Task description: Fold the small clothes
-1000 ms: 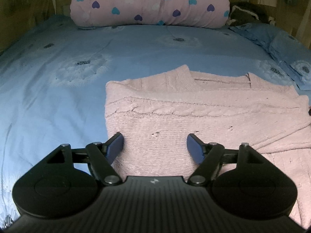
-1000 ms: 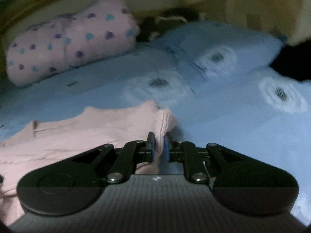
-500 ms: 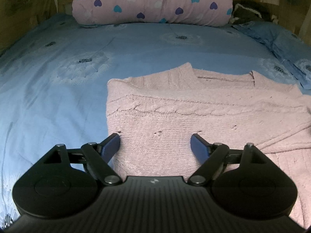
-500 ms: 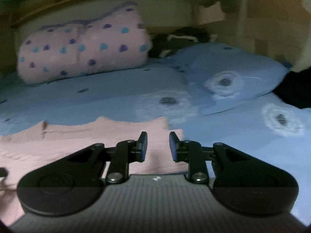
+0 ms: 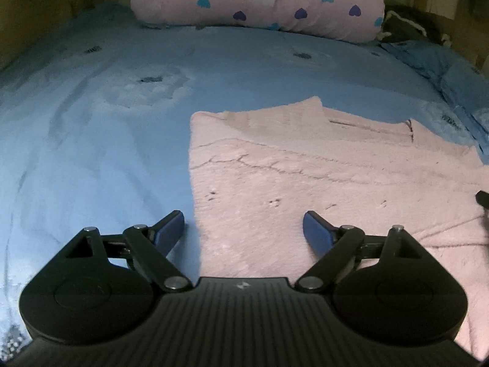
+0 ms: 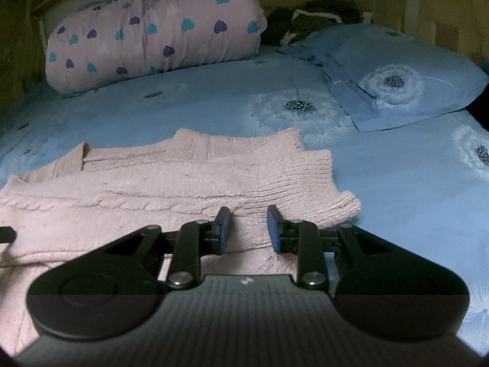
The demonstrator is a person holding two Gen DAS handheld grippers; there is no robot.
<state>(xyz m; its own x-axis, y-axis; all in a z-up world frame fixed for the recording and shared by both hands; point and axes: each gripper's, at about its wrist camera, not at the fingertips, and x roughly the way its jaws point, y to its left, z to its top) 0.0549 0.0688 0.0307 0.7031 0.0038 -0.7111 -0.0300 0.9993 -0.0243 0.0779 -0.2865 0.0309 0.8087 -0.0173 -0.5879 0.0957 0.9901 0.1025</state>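
Observation:
A pink cable-knit sweater lies flat on the blue bedsheet, with a sleeve folded across its body. My left gripper hovers over the sweater's near left edge, its jaws wide and still opening, nothing pinched between them. My right gripper hangs over the folded sleeve's cuff end at the sweater's right side. Its jaws are opening too, a narrow gap between the blue pads, and the knit lies under them, not pressed. A dark tip of the right gripper shows at the right edge of the left wrist view.
A pink roll with hearts lies across the head of the bed. A blue pillow sits at the right, dark clothes behind it. Wooden bed sides close in left and back.
The right gripper let go of the sleeve cuff, which now lies flat on the sweater, and drew back a little. The left jaws spread wider.

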